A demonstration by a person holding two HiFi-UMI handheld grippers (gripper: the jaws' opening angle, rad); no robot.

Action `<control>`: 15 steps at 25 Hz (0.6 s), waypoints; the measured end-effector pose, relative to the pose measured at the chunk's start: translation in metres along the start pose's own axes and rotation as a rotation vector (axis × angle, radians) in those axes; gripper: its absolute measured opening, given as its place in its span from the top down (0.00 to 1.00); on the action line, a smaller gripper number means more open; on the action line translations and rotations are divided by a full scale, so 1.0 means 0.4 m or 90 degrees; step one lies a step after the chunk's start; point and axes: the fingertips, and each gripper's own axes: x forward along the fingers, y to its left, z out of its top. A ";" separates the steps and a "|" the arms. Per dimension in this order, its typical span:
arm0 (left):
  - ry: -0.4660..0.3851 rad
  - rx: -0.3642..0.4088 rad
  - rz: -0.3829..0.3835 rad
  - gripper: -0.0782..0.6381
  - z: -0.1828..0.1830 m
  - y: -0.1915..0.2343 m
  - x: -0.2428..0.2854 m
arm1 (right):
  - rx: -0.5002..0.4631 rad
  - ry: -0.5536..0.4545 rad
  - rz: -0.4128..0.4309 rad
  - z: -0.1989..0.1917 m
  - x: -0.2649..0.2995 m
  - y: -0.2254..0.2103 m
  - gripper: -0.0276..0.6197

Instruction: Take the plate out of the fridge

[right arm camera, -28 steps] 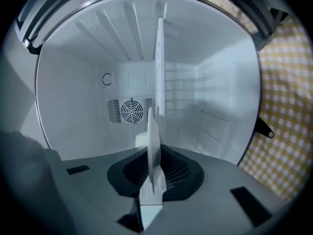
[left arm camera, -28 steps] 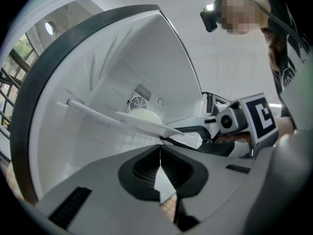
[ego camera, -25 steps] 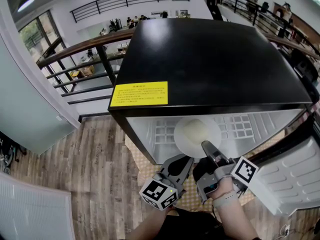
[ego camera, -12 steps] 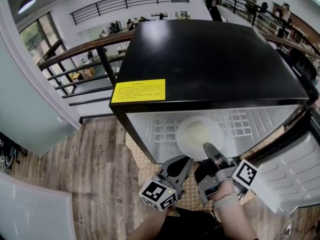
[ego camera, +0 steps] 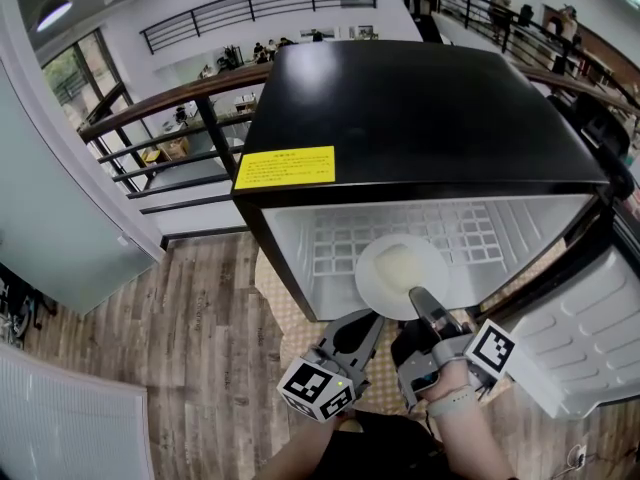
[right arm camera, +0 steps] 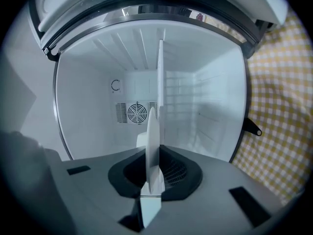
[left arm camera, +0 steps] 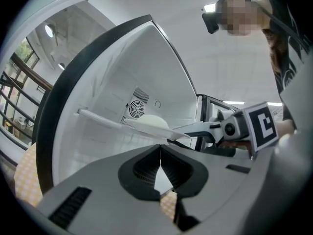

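The plate (ego camera: 400, 273) lies on the wire shelf (ego camera: 330, 253) inside the open fridge (ego camera: 420, 118), its near rim clamped in the right tongs (ego camera: 420, 298). The left tongs (ego camera: 368, 320) are closed on nothing, just outside the fridge. This looks like the withdrawal step, and the next move likely calls for a level pull outward.

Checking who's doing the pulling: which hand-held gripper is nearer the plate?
Right. The right hand-held gripper is clamped on the near rim of the plate; the left hand-held gripper sits shut just left of it, not touching.
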 end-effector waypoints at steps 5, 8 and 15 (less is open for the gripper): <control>0.001 0.006 -0.003 0.88 0.002 -0.014 -0.023 | -0.004 -0.004 0.009 -0.016 -0.020 0.002 0.88; 0.000 0.008 -0.003 0.88 0.003 -0.019 -0.034 | -0.012 -0.006 0.019 -0.023 -0.032 0.008 0.88; -0.007 0.016 -0.006 0.88 0.016 -0.039 -0.050 | -0.010 -0.011 0.029 -0.030 -0.057 0.020 0.88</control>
